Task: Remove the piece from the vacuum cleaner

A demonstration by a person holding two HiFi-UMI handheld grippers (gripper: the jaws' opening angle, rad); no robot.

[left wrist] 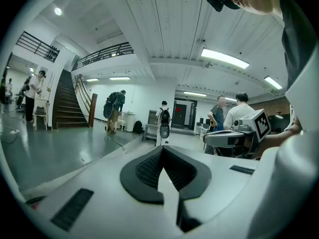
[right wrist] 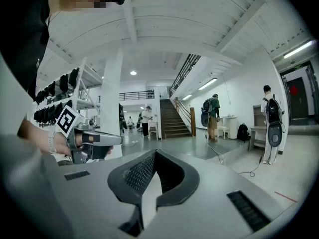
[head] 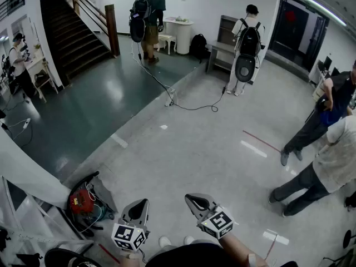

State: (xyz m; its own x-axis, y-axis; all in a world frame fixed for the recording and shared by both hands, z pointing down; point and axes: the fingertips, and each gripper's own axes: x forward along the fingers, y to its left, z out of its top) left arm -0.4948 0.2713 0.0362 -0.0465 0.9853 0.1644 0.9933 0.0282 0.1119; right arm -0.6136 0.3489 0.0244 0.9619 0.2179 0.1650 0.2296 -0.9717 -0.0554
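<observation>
My left hand-held gripper (head: 142, 203) and right hand-held gripper (head: 189, 197) are both closed on nothing, side by side but apart, over the pale floor (head: 183, 160). Low to my left, what looks like the vacuum cleaner (head: 82, 202), red and black, lies on the floor beside a slanting white pillar (head: 28, 171), clear of both grippers. Farther out, a cable (head: 183, 105) runs across the floor toward a person wearing a backpack (head: 247, 43). Two people (head: 334, 160) stand at the right, and a staircase (head: 72, 38) rises at far left.

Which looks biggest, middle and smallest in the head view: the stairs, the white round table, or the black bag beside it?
1. Stairs, by far.
2. White round table.
3. Black bag, only slightly smaller.
</observation>
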